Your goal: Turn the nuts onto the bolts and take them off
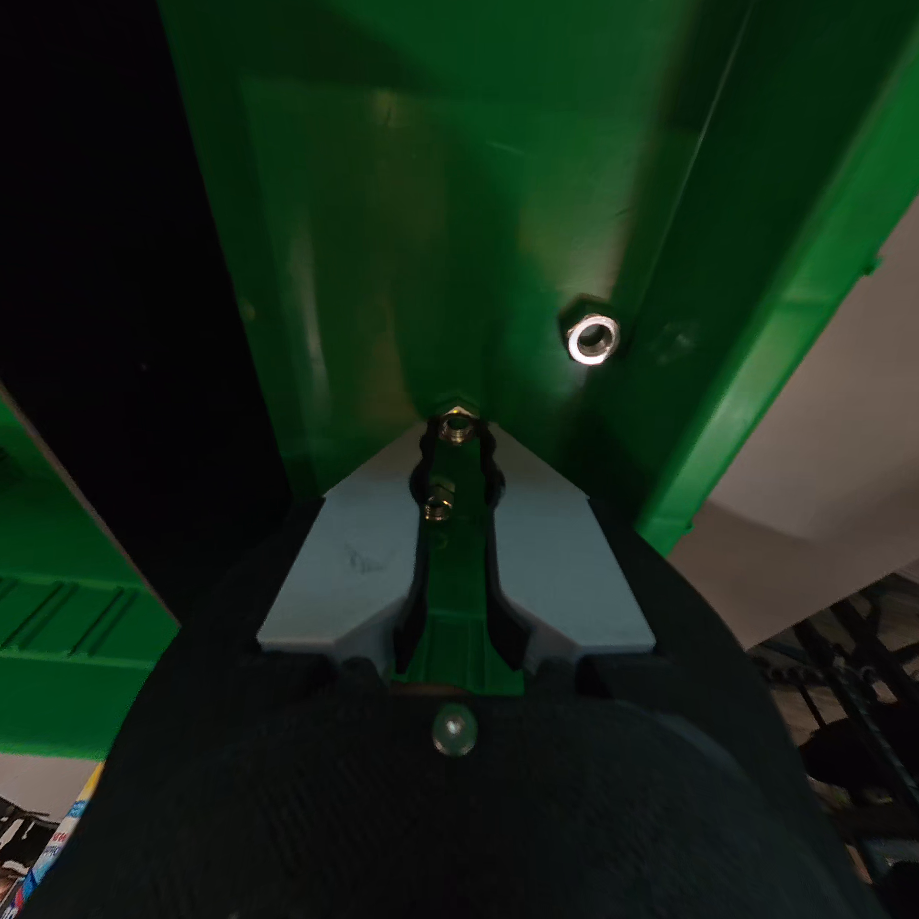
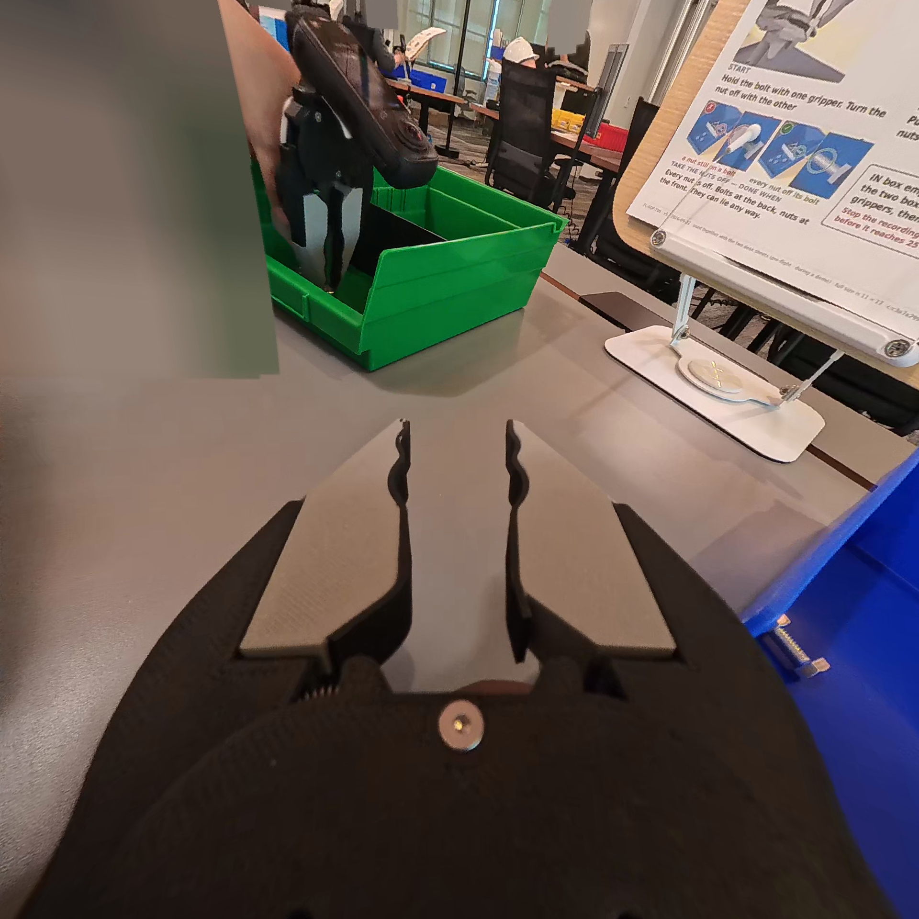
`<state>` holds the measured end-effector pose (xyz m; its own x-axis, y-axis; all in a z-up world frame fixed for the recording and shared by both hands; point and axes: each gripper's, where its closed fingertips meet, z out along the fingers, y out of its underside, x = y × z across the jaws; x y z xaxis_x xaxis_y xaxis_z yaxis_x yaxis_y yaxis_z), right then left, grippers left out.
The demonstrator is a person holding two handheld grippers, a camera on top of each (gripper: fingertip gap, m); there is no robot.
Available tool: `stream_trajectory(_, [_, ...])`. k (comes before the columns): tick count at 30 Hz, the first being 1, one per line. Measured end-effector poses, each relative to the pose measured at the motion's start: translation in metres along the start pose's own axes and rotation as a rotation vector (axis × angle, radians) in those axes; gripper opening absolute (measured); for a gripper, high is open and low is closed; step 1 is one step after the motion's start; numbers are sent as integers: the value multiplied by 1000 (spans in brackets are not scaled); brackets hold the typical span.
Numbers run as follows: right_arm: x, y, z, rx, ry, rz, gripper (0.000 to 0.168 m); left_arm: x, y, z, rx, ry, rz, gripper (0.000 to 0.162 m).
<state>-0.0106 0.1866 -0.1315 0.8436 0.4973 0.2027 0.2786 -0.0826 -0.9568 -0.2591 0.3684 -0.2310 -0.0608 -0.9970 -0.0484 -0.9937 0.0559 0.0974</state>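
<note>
Presently I am reaching my left gripper (image 1: pixel 460 432) down into the green bin (image 1: pixel 447 224), its jaws narrowed around a small brass nut (image 1: pixel 456 426) at the tips, seemingly pinched; a second brass nut (image 1: pixel 437 502) is lying between the fingers, a larger silver nut (image 1: pixel 593 339) farther right. I am judging a square, firm pinch is needed before lifting. My right gripper (image 2: pixel 457 437) is hovering wide open, empty, above the grey table (image 2: pixel 199 472).

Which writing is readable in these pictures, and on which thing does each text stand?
White instruction sheet on a white stand: printed lines, readable, but not quoted here.
Colourful printed package, left wrist view's corner: blurred, cut off.
Green plastic bin, small brass nut: no writing.
</note>
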Motion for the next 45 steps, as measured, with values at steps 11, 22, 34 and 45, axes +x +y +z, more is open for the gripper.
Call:
stream_trajectory(11, [-1, -1, -1, -1, 0, -9, 35, 2, -42, -57, 295, -12, -4, 15])
stream_trajectory(22, [-3, -2, -1, 4, 1, -22, 34, 112, -143, -112, 548, 85, 333, 15])
stream_trajectory(34, [-4, -5, -5, 16, 5, -40, 34, 120, -199, -32, 363, 97, 204, 24])
stream_trajectory(45, [-9, -8, -6, 25, -11, -44, 34, 92, -159, -73, 452, -41, 68, 15])
